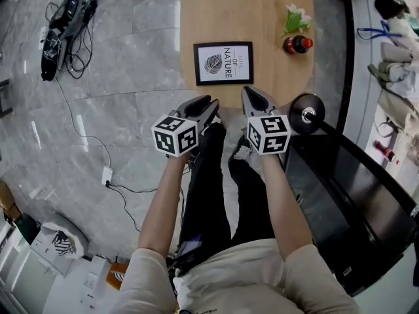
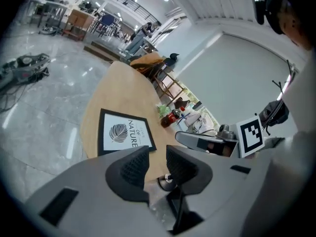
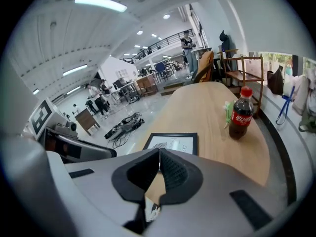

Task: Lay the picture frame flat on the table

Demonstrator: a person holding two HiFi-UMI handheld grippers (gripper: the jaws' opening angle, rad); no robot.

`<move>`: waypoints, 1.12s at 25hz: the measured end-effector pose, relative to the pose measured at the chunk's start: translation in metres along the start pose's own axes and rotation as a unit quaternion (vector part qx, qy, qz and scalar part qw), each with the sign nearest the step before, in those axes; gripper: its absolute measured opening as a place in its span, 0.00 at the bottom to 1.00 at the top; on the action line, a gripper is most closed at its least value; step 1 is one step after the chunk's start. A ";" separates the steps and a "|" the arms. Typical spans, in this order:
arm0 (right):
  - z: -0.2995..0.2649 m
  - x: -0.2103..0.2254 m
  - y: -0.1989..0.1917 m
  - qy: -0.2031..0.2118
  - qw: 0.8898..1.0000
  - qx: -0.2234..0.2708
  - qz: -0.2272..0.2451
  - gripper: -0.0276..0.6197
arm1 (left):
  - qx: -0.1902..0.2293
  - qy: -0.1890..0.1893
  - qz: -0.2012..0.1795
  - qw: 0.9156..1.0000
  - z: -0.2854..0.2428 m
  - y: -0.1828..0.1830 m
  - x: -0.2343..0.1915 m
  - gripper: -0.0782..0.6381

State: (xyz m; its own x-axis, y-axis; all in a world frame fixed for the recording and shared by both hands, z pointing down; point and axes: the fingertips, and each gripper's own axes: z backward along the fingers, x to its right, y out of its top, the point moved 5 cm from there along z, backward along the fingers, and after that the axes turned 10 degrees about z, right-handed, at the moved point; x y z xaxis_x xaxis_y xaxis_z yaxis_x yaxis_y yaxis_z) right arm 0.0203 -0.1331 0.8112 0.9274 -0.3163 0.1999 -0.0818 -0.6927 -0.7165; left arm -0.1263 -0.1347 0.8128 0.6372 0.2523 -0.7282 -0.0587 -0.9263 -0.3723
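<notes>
While the picture frame (image 1: 223, 63) lies flat on the table (image 1: 262, 5), print reading "OF NATURE", left gripper (image 1: 211, 105) jaws spread, right gripper (image 1: 250, 93) jaws together, both empty.

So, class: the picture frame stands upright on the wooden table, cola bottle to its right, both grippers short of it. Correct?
No. The head view shows the picture frame lying flat on the table, print up. The cola bottle is to its right, and the left gripper and right gripper are short of it.
</notes>
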 end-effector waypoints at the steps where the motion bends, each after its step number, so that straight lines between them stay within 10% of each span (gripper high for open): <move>1: 0.013 -0.001 0.006 0.000 1.000 0.004 0.003 0.09 | 0.007 0.009 -0.019 1.000 0.007 0.001 0.012 0.27; 9: 0.139 -0.028 0.055 -0.002 1.000 0.025 0.010 0.09 | 0.017 0.059 -0.174 0.983 0.095 0.004 0.134 0.27; 28: 0.332 -0.111 0.106 0.065 0.992 0.105 0.006 0.09 | 0.132 0.083 -0.173 0.972 0.225 -0.054 0.286 0.16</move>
State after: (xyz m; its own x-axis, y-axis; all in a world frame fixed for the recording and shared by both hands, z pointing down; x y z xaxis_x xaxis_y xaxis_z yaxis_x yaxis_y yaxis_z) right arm 0.0299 0.0435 0.4913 0.8708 -0.4139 0.2655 -0.0021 -0.5430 -0.8397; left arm -0.1137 0.0506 0.4951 0.7678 0.4677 -0.4379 0.0007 -0.6841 -0.7294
